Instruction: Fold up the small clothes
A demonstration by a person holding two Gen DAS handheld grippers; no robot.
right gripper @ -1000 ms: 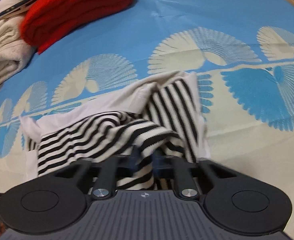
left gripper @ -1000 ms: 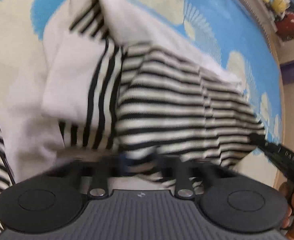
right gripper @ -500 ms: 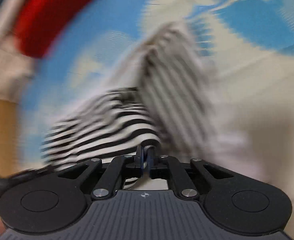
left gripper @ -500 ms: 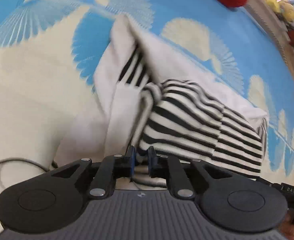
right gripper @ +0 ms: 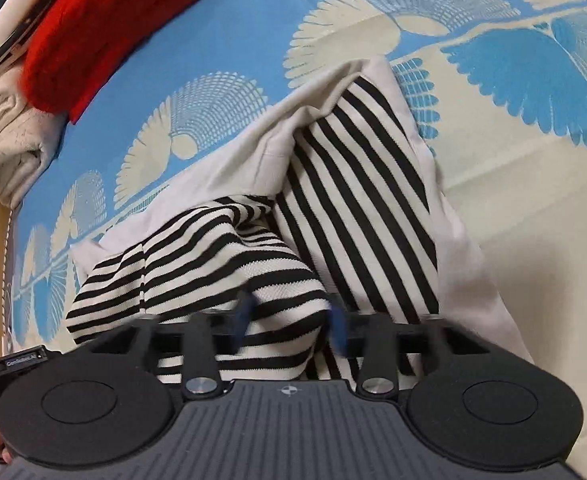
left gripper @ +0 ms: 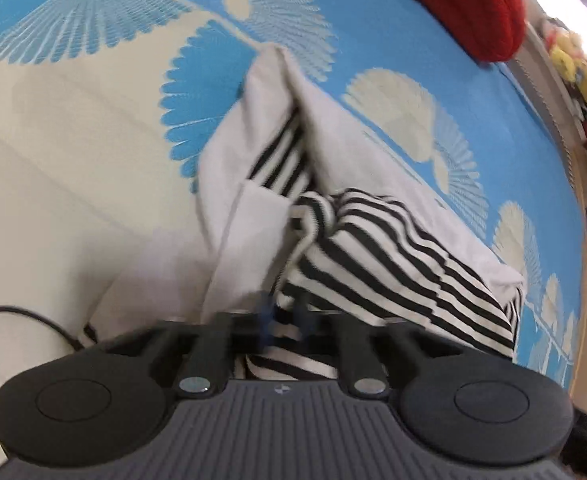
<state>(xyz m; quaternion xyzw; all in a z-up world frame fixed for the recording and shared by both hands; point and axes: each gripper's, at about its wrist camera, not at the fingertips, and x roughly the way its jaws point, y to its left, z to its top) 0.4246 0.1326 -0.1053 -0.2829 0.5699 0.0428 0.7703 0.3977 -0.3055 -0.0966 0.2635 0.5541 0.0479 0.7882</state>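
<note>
presently: striped garment, white-lined, heaped on the patterned bedspread. probably light, limp, slumps when lifted; take at hems. left gripper closing on striped cloth; right gripper apart, cloth between.

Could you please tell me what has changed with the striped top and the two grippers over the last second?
The striped top has come down from the air onto the bedspread, striped half folded over. The right gripper, pinched shut half a second ago, now has its jaws apart around a striped fold. The left gripper still pinches the top's near edge. The red sweater has not moved.
</note>
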